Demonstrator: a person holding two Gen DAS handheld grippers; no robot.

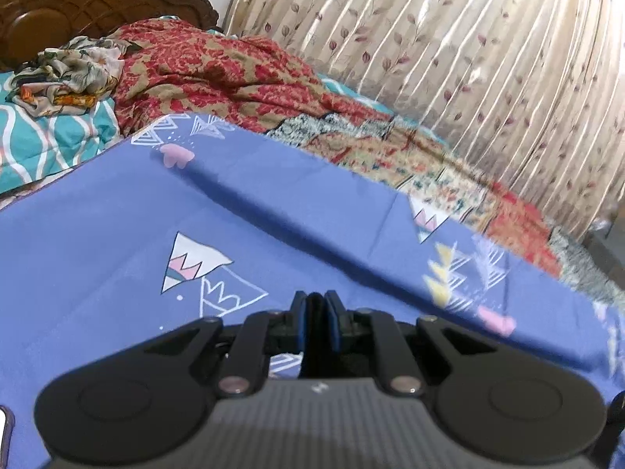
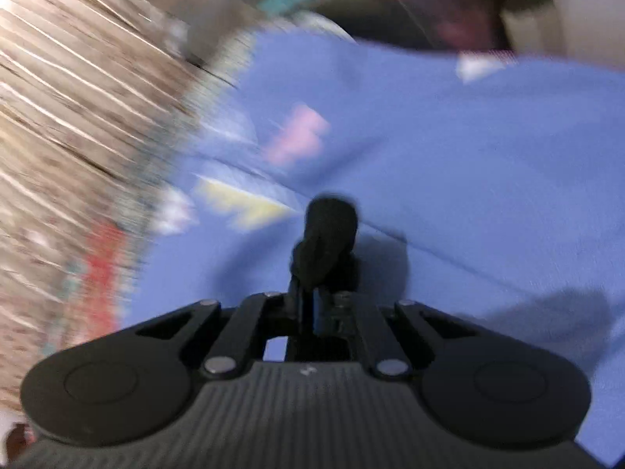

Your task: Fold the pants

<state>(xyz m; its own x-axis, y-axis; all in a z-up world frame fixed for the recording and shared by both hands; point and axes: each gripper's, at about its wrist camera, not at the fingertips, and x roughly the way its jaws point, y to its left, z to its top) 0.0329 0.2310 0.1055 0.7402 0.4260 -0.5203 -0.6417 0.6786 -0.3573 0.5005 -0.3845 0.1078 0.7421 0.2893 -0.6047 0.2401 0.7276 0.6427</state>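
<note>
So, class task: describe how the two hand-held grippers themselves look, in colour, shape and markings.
The left gripper and right gripper look alike: black linkage arms with silver rivets, two round black discs, and a grey ribbed body bearing a small white mark. The left fingers carry blue pads. No cables or sleeves show.

Bedroom: carved headboard (image 1: 78, 4), curtain (image 1: 488, 58)

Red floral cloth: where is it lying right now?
In the left wrist view, the red floral cloth lies heaped upper left, behind the blue sheet, beside the curtain.
</note>
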